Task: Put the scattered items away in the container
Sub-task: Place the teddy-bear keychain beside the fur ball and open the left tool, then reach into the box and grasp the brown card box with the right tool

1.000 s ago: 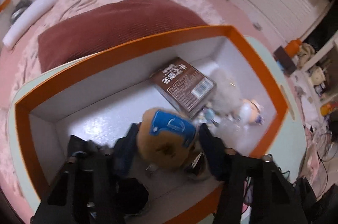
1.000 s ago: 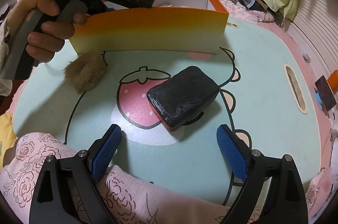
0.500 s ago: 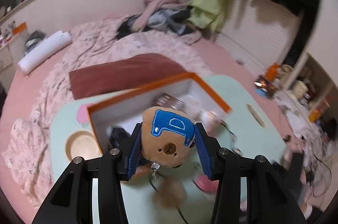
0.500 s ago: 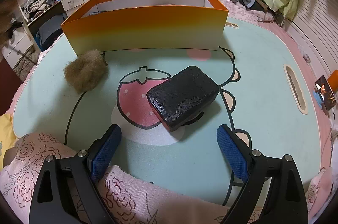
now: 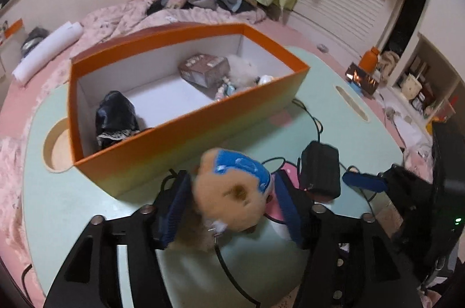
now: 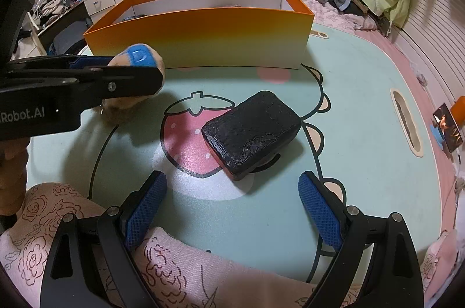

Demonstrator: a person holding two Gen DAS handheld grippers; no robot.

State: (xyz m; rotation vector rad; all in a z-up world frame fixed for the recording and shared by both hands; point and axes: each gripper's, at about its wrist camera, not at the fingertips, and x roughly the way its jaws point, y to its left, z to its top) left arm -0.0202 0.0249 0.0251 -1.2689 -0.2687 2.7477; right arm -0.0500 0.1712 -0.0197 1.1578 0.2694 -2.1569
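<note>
The plush bear (image 5: 232, 191), tan with a blue cap, is sitting between the blue pads of your left gripper (image 5: 229, 209), whose jaws are closing on it from both sides. You are holding it low over the green table (image 5: 87, 206), just in front of the orange box's (image 5: 189, 130) near wall and outside it. In the right wrist view the bear (image 6: 136, 58) is showing above your left gripper's black finger, with a tuft of brown fur (image 6: 116, 113) lying right under it. Inside the box a black bundle (image 5: 116, 116) is resting at the left end, and a brown carton (image 5: 203, 69) and a white fluffy toy (image 5: 244, 69) are lying at the far right. A black pouch (image 6: 251, 130) is lying on the table's strawberry picture, well apart from the bear. Your right gripper (image 6: 232, 209) is hovering just short of the pouch with its jaws standing wide and gripping nothing.
</note>
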